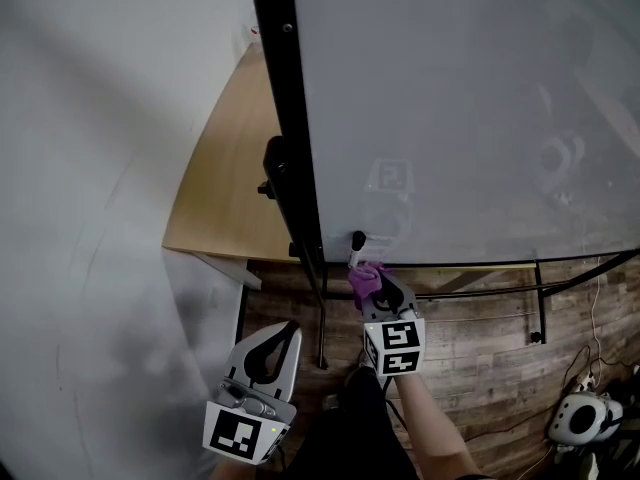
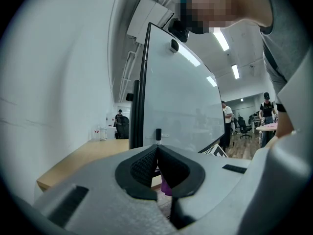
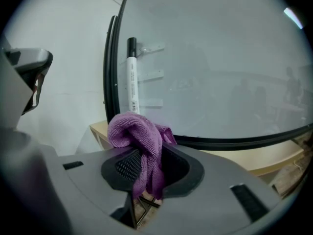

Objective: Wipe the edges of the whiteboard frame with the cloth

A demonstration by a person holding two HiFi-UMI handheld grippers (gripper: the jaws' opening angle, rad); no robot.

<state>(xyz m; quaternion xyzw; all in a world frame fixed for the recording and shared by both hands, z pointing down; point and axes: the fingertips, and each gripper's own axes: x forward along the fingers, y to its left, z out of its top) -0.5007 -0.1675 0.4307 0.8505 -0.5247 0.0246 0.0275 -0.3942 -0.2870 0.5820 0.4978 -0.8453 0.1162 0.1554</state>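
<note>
The whiteboard (image 1: 470, 108) stands upright with a black frame (image 1: 295, 158) along its left edge and its bottom edge. A purple cloth (image 1: 363, 278) is bunched in my right gripper (image 1: 382, 290), which is shut on it just below the board's lower left corner. In the right gripper view the cloth (image 3: 142, 141) sticks out between the jaws, close to the frame's bottom edge (image 3: 244, 142). A black-capped marker (image 3: 132, 77) stands against the board near that corner. My left gripper (image 1: 283, 336) hangs lower left, shut and holding nothing.
A wooden desk (image 1: 225, 188) sits left of the board against a white wall. The board's stand bars (image 1: 480, 293) run over the plank floor. Cables and a white device (image 1: 585, 418) lie at the lower right. People (image 2: 266, 111) stand far off.
</note>
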